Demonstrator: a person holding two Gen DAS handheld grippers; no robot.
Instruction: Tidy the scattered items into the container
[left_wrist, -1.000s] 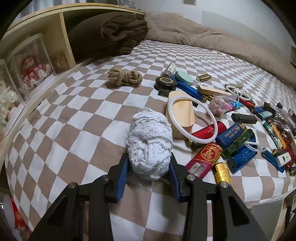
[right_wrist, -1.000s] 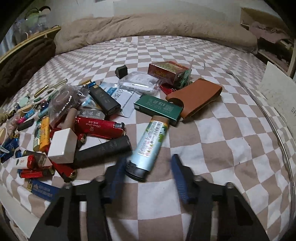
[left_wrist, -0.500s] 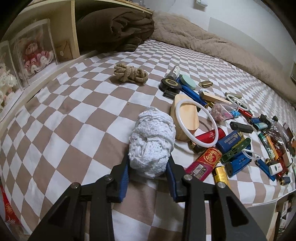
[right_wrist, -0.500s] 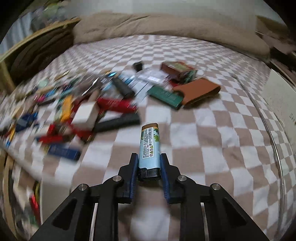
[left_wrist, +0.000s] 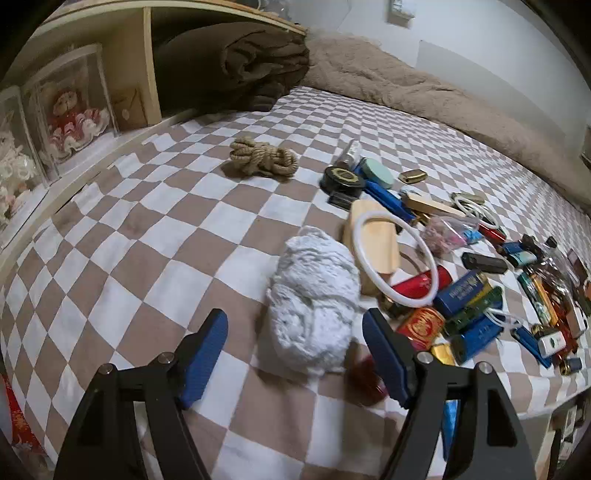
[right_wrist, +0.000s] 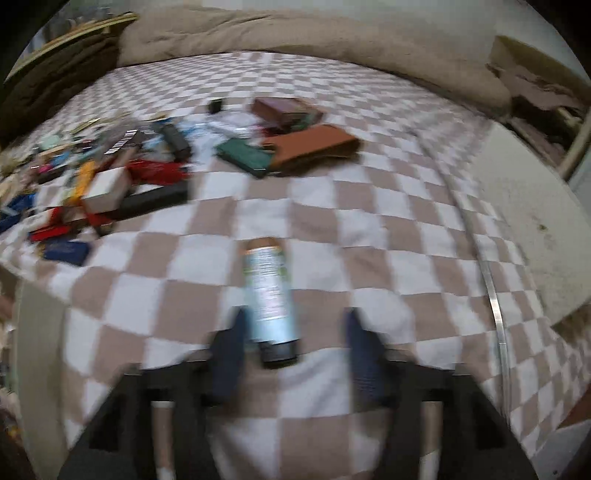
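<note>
In the left wrist view my left gripper (left_wrist: 293, 354) is open, its blue pads on either side of a white knitted yarn bundle (left_wrist: 314, 295) without touching it. The bundle lies on the checkered bedspread (left_wrist: 147, 240). In the blurred right wrist view my right gripper (right_wrist: 295, 350) is open, and a light blue tube with a dark cap (right_wrist: 269, 299) sits between its fingers, loose, close to the left finger. No container is in view.
A pile of lighters, boxes, a white ring (left_wrist: 395, 258) and a wooden piece lies right of the bundle. A rope coil (left_wrist: 264, 160) lies farther back. A shelf with boxed dolls (left_wrist: 74, 110) stands left. A brown pouch (right_wrist: 314, 144) and green box (right_wrist: 245, 157) lie ahead of the right gripper.
Both grippers have opened. The left one let go of the yarn bundle, the right one let go of the blue tube, which it had grasped half a second ago.
</note>
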